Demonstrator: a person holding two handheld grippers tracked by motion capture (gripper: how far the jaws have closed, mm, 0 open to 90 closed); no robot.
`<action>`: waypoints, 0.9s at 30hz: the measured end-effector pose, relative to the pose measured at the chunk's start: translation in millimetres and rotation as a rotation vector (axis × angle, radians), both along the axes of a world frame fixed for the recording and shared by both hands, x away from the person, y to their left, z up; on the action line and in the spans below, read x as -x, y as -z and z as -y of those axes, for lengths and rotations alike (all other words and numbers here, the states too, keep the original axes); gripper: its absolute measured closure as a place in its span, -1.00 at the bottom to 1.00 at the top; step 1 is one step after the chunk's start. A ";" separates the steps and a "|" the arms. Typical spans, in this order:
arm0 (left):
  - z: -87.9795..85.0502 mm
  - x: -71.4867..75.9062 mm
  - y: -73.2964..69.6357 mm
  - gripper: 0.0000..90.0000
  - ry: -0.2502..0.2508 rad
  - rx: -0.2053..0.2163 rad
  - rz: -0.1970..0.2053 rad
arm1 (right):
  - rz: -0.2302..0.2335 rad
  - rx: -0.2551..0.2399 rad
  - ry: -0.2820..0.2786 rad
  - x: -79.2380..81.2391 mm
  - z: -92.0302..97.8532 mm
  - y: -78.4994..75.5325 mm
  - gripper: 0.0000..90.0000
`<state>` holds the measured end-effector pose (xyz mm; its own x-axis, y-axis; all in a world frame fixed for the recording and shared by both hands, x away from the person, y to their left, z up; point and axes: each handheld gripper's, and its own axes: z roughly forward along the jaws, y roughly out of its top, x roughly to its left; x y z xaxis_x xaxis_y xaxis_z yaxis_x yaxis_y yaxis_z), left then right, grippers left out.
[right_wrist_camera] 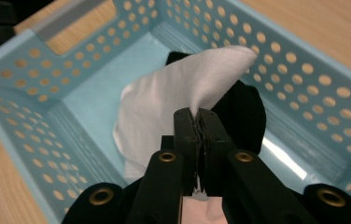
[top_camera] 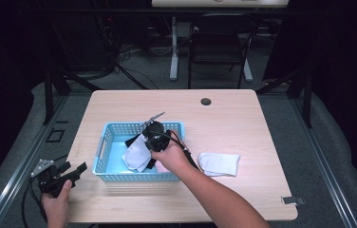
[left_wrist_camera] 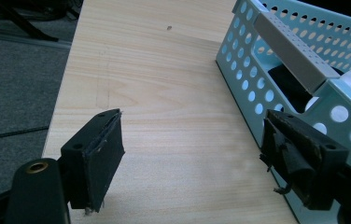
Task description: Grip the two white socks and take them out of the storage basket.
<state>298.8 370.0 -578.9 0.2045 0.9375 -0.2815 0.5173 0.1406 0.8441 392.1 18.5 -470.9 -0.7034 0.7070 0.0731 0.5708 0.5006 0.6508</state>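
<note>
Light-blue perforated basket (top_camera: 115,130), near the table's (top_camera: 243,109) front-left edge: holds white sock (right_wrist_camera: 173,98) over black garment (right_wrist_camera: 246,112). Right gripper (right_wrist_camera: 198,116): jaws clamped on the white sock. Second white sock (top_camera: 219,164): tabletop, right of basket. Left gripper (left_wrist_camera: 192,154): jaws apart, empty, front-left corner.

A perforated basket (top_camera: 108,142) sits near the middle of the wooden table (top_camera: 243,118). Inside it a white sock (top_camera: 136,154) lies over a black sock (right_wrist_camera: 246,112). Another white sock (top_camera: 219,164) lies on the table at the basket's 3 o'clock. A cable hole (top_camera: 206,101) sits at the basket's 1 o'clock. A chair (top_camera: 219,42) stands beyond the table at 12 o'clock.
</note>
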 end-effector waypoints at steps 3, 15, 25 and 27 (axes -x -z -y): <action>0.0 -0.1 0.1 -0.53 0.000 0.000 0.000 | 0.052 0.003 -0.045 7.8 -0.3 -9.9 0.95; 0.1 0.0 0.0 -0.53 0.000 -0.002 0.000 | 0.205 -0.084 -0.091 32.2 12.5 -39.0 0.95; 0.3 0.1 0.0 -0.53 0.000 -0.002 0.000 | 0.278 -0.143 -0.081 48.6 32.4 -55.3 0.95; 0.1 0.0 0.1 -0.53 -0.001 -0.002 0.000 | 0.287 -0.158 -0.079 52.2 37.0 -58.8 0.95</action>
